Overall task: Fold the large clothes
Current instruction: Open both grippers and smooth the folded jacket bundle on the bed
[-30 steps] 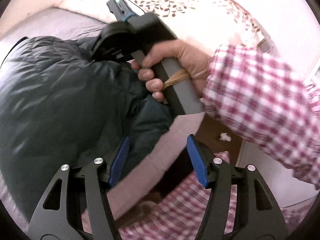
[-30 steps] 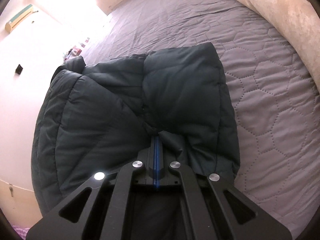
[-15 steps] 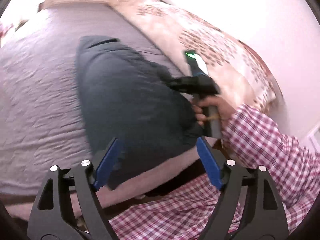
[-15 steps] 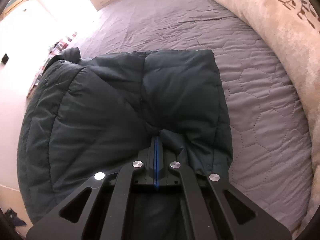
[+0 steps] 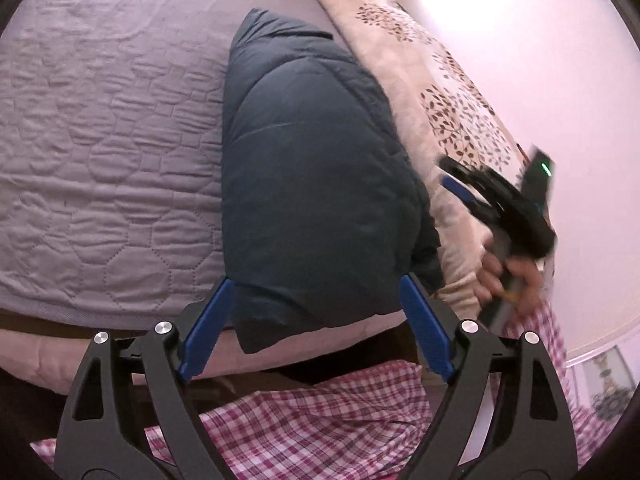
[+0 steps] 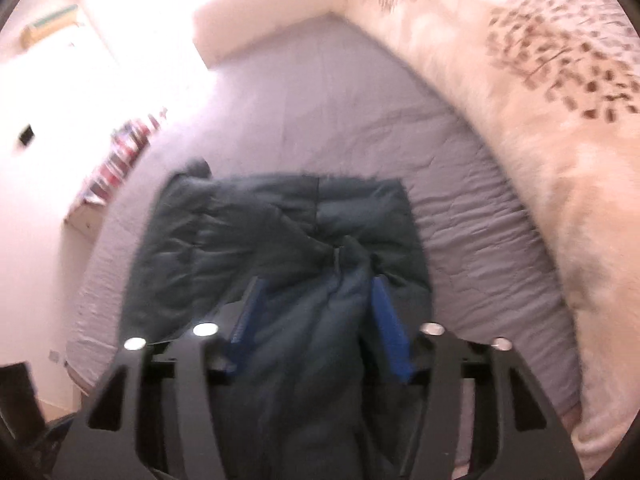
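Spread wide, the left gripper (image 5: 316,308) is held pointing steeply down over the near edge of the bed, its jaws having just been opening, with nothing pressed between its blue pads (image 5: 208,324); only the near corner of the dark green padded jacket (image 5: 320,184) is seen in the gap beyond them. The jacket is laid folded on the grey quilted bedspread (image 5: 108,152), close to the bed's near edge, with a cream leaf-patterned duvet (image 5: 452,112) bunched along its right side. Further right in the left wrist view, the right gripper (image 5: 460,178) is seen lifted clear of the jacket over the duvet, gripped by a hand (image 5: 508,276) emerging from a pink checked sleeve (image 5: 548,332); motion blur is shown there. In the right wrist view the right gripper (image 6: 320,312) is angled down at the jacket (image 6: 280,232), its jaws having just been opening to a moderate gap; a puckered ridge of jacket fabric is seen between the pads (image 6: 386,320), and whether they are touched by it cannot be told through the blur.
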`<state>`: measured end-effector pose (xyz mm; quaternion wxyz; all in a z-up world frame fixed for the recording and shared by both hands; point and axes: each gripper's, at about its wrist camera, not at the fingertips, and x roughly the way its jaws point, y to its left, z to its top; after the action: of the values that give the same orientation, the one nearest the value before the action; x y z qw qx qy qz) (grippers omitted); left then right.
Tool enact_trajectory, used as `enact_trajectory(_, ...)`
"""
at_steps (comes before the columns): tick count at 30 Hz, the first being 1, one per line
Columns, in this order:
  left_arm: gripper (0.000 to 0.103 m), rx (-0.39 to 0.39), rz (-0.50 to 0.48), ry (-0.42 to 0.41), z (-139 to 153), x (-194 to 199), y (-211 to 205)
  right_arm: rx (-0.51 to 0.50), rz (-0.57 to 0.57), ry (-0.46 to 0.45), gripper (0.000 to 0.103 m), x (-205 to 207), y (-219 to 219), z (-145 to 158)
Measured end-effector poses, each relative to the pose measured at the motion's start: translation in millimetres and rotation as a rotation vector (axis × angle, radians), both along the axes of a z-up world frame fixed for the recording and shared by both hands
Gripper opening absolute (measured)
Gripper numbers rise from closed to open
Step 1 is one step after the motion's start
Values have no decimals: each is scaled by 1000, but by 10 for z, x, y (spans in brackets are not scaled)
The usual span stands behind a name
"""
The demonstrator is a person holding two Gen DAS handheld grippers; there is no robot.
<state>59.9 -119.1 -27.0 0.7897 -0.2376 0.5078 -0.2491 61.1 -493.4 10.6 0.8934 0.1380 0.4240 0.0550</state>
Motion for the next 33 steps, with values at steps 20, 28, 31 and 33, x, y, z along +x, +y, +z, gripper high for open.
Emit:
enact_trajectory(20, 89, 24, -11, 79, -234, 521, -204, 212, -39, 298, 82, -121, -413, -1096)
enact_trajectory(28, 95, 24, -37, 87, -404, 666, -297, 399, 15, 299, 47, -69, -465, -1174)
enact_trajectory(31, 81, 67, -41, 42, -342, 618, -327, 423, 19, 283, 39, -109, -451, -1179)
enact_trajectory(33, 73, 93, -45, 8, -282, 594, -326, 434, 24, 257, 37, -139, -422, -1161)
